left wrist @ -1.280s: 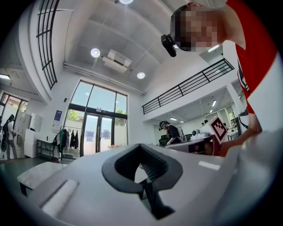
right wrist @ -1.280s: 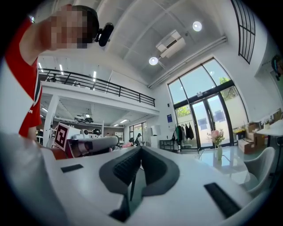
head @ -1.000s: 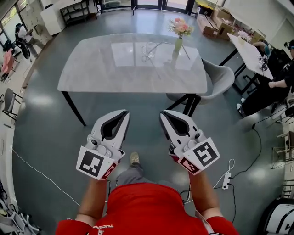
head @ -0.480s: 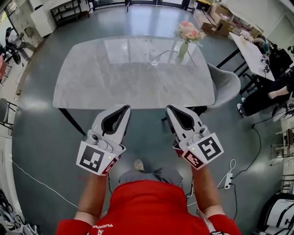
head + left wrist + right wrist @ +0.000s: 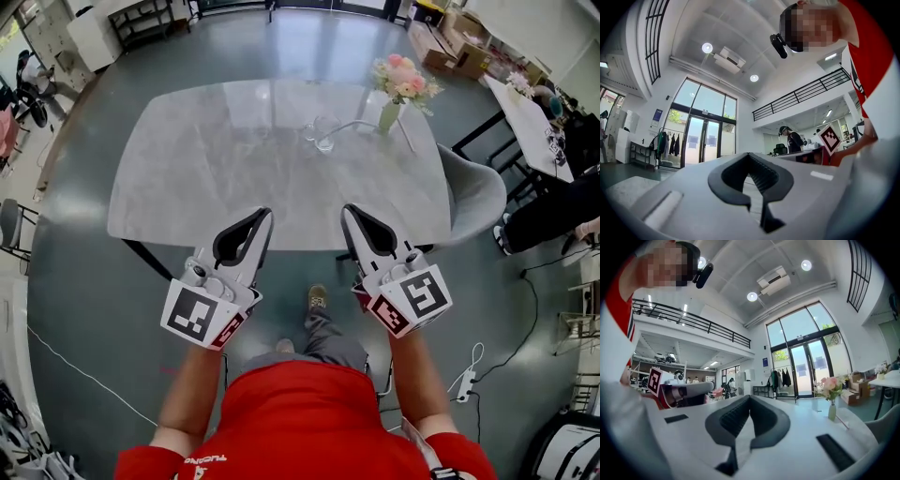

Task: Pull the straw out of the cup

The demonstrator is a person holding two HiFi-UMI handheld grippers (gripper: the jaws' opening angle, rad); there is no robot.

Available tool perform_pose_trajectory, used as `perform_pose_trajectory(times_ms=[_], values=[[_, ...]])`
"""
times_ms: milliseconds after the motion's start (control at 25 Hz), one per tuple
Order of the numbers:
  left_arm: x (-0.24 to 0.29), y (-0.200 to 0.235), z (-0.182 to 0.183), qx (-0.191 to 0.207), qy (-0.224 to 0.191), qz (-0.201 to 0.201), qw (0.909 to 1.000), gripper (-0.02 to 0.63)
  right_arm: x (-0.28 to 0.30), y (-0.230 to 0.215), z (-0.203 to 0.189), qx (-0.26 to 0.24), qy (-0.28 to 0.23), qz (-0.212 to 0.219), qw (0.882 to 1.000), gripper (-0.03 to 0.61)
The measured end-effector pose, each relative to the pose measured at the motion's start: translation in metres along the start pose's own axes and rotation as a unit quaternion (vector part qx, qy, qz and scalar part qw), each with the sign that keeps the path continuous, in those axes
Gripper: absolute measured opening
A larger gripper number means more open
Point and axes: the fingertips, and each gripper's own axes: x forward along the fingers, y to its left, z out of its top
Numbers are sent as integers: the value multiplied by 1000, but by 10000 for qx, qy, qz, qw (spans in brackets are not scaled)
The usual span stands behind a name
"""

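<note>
**Both hand-held grippers closed and empty, short of the table**

The person in a red shirt point(image 5: 300, 422) is standing at the near edge of a grey stone-patterned table point(image 5: 206, 169) and is holding both tools out in front, side by side and apart from each other. The left hand-held gripper point(image 5: 264, 216) is pointing toward the table with its jaws pressed together at the tips; its own view is showing only the dark ribbed pads meeting, with nothing between them. The right hand-held gripper point(image 5: 347, 212) is doing the same: its jaws are closed tip to tip and are carrying nothing. Seen from the head view, both sets of tips are lying just over the table's near edge.

The clear cup point(image 5: 323, 141) is standing toward the far side of the table, well apart from both tools. The thin pale straw point(image 5: 349, 125) is sitting in it and is leaning out over the rim toward the right. Just beside it on the right, a slim vase of pink flowers point(image 5: 401, 86) is standing on the table. A grey chair point(image 5: 473, 192) is tucked in at the table's right end. On the floor below, one of the person's shoes point(image 5: 317, 298) is showing between the two forearms.
</note>
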Motion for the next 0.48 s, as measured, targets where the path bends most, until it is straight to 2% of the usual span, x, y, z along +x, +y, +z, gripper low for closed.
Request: perform_pose_trajectory(times_ms=[240, 480], values=[[50, 36, -12, 78, 28, 106, 9999, 5, 50, -51, -11, -35, 77, -95, 9999, 0], [103, 71, -41, 70, 140, 369, 9992, 5, 93, -109, -43, 80, 369, -204, 9991, 0]])
